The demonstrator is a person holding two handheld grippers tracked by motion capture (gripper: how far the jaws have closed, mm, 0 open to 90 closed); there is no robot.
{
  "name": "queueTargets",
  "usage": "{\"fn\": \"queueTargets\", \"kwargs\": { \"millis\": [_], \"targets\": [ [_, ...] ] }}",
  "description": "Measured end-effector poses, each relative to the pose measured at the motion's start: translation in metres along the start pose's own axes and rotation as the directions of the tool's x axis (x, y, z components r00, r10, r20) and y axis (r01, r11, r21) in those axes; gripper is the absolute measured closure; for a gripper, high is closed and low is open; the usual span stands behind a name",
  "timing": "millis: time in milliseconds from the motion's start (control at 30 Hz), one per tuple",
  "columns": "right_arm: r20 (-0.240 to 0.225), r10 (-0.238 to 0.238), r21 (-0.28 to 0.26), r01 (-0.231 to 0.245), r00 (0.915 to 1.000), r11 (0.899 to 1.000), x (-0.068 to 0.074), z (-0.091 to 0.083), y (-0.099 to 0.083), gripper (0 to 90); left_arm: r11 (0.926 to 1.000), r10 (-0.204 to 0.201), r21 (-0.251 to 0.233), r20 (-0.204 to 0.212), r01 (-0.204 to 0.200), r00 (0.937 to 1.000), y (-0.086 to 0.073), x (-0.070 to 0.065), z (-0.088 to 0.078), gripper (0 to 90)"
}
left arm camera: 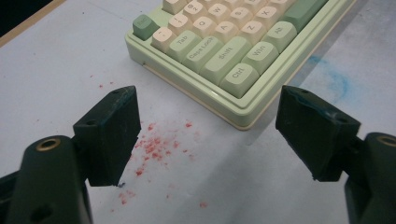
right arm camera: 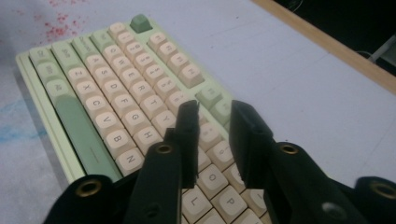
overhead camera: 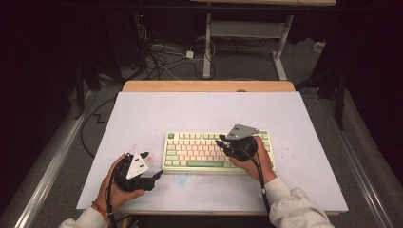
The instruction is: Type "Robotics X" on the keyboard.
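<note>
On the keyboard (left arm camera: 233, 51), ahead of the left tongs (left arm camera: 210, 135), the keys read Tab, Caps Lock, Shift, Ctrl, Win, Alt.

You have a white rectangular table mat (overhead camera: 142, 114) across the frame's middle, red speckles (overhead camera: 151, 154) at lower left of centre, a faint blue smudge (overhead camera: 180, 178) below, and tangled black cables (overhead camera: 157, 59) on the floor at upper centre.

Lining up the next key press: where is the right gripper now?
In the high view the right gripper hovers over the right half of the keyboard, mid-table, jaws slightly apart above the keys.
</note>
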State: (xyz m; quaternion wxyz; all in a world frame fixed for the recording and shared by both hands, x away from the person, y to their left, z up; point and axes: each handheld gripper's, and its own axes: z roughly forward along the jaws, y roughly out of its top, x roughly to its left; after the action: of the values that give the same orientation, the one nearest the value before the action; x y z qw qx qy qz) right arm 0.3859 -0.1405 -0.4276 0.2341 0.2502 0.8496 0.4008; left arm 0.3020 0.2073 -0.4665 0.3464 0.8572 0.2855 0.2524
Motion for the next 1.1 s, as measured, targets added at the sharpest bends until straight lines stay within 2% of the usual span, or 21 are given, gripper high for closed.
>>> {"fn": "queueTargets", "kwargs": {
  "millis": [200,267,333,433,533,800,1100],
  "targets": [
    [0.031,0.006,-0.047,-0.004,0.9995,0.999,-0.003,-0.013,0.001,52.2,1.0000,-0.003,-0.002,-0.001,0.003,1.0000,0.000,0.000,0.000,20.9],
    [0.054,0.007,-0.060,-0.004,0.9985,0.998,-0.004,-0.017,0.000,48.4,1.0000,-0.004,-0.003,-0.001,0.004,1.0000,0.000,0.000,0.000,20.9],
    [0.055,0.011,-0.084,-0.007,0.9984,0.996,-0.005,-0.022,0.000,43.4,1.0000,-0.002,-0.001,-0.003,0.002,1.0000,0.000,0.000,0.000,20.9],
    [0.071,0.004,-0.095,0.002,0.9975,0.996,-0.005,-0.029,-0.001,40.2,1.0000,0.007,0.001,-0.019,-0.007,0.9998,0.000,0.000,-0.001,22.5],
    [0.079,0.011,-0.117,-0.002,0.9968,0.993,-0.006,-0.036,-0.002,36.5,1.0000,-0.003,-0.009,-0.017,0.003,0.9999,0.000,0.001,-0.003,22.7],
    [0.124,0.026,-0.144,-0.008,0.9920,0.990,-0.007,-0.055,-0.011,27.6,1.0000,0.003,-0.008,-0.018,-0.003,0.9998,0.001,0.000,-0.003,22.1],
    [0.167,0.038,-0.151,-0.013,0.9853,0.989,-0.007,-0.072,-0.030,26.1,0.9999,0.004,-0.010,-0.019,-0.004,0.9998,0.002,-0.001,-0.004,22.3]
  ]
}}
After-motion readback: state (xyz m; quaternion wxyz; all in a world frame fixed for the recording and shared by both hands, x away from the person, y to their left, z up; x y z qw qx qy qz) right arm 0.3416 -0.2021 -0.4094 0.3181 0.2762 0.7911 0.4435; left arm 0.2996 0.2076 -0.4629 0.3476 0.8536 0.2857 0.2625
